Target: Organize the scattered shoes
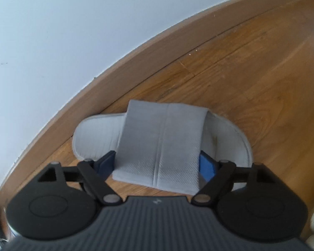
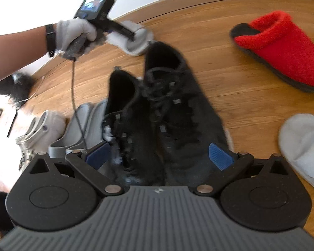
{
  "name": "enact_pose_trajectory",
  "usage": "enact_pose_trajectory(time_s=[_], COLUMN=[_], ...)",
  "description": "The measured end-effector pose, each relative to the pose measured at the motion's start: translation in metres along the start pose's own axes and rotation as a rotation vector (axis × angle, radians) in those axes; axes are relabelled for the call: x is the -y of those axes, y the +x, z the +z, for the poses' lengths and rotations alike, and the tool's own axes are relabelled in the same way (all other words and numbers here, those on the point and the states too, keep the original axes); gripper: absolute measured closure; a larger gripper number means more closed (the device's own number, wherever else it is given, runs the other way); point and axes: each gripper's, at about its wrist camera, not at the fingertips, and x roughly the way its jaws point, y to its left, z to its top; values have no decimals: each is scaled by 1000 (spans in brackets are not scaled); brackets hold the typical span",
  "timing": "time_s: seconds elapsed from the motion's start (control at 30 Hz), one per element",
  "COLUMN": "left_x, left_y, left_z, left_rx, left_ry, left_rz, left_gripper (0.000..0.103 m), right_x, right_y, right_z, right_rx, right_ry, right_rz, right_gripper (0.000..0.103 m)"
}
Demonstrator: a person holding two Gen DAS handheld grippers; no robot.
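Clamping a grey slipper (image 1: 161, 144) by its strap, left tongs (image 1: 158, 163) angled floorward, right tongs (image 2: 160, 156) squeezing black sneakers (image 2: 157, 115)

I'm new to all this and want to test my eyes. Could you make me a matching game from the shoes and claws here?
Things:
1. grey slipper
2. black sneakers
3. red slipper
4. gloved hand

States:
A. on the floor, untouched
B. between the right claw's fingers
C. holding the left claw's handle
D. strap between the left claw's fingers

Pairs: 1-D, 2-B, 3-A, 4-C
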Motion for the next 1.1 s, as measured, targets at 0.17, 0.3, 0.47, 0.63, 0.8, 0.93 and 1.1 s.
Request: enact_pose_trajectory(time_s=[0.17, 0.3, 0.47, 0.63, 0.8, 0.93, 1.1], left_x=[1, 6, 20, 34, 52, 85, 126], left_y=[-23, -40, -66, -99, -147, -197, -235], left_z=[4, 12, 15, 23, 27, 17, -7], left_rx=[56, 93, 110, 142, 220, 272, 256], left_ry=[-29, -39, -5, -16, 17, 81, 115], left_rz=[-9, -20, -25, -46, -124, -239, -386], left_gripper=[24, 24, 24, 24, 24, 24, 24], right_x=[33, 77, 109, 143, 174, 202, 232], right_y=[-13, -3, 43, 92, 68, 12, -63], right_z=[10, 39, 90, 136, 159, 134, 53], right_rx=[100, 116, 40, 2, 197, 264, 332], right_ry=[83, 208, 169, 209, 394, 533, 694], right_rz=[-95, -134, -141, -267, -501, -371, -264], right_gripper=[1, 1, 2, 17, 16, 13, 4])
